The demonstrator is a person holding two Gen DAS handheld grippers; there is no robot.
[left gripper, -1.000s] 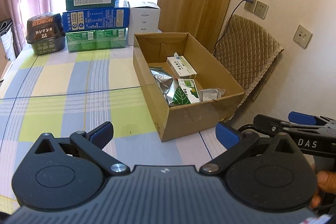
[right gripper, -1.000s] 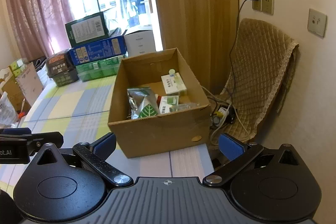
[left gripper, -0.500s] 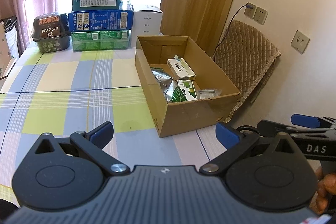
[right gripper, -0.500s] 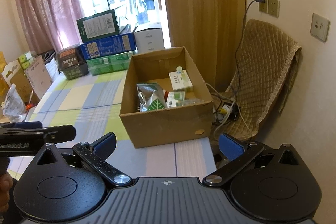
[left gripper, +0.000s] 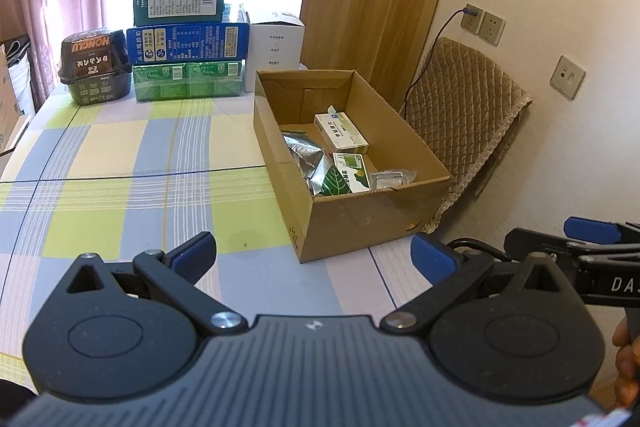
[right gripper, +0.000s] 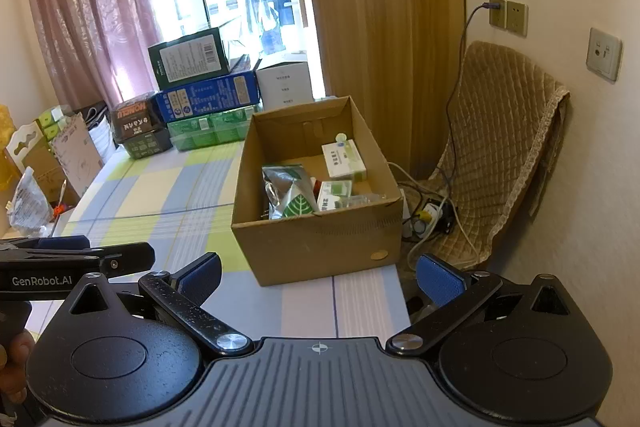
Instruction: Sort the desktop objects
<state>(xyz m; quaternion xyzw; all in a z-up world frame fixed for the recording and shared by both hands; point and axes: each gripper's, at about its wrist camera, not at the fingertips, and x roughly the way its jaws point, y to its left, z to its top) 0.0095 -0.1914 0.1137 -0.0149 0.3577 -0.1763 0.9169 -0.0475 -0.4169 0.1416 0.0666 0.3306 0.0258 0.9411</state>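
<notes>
An open cardboard box [left gripper: 360, 223] [right gripper: 320, 247] stands at the right edge of a checked tablecloth. Inside lie a white and green medicine carton [left gripper: 340, 133] [right gripper: 344, 159], a silver foil pouch with a green leaf [left gripper: 308, 163] [right gripper: 288, 195], a smaller green carton [left gripper: 352, 173] [right gripper: 334, 191] and a clear blister pack [left gripper: 392, 179]. My left gripper [left gripper: 314, 261] is open and empty, above the cloth short of the box. My right gripper [right gripper: 318, 277] is also open and empty, in front of the box's near wall.
Stacked cartons [left gripper: 184, 39] [right gripper: 204, 95], a dark instant-food tub [left gripper: 94, 67] and a white box [left gripper: 276, 47] line the table's far end. A quilted chair [right gripper: 500, 155] with cables beneath stands right of the table. Bags and boxes [right gripper: 36, 167] sit on the floor at left.
Both grippers have drawn back and risen from the box, which now looks smaller and farther away. Both stay open and empty.
</notes>
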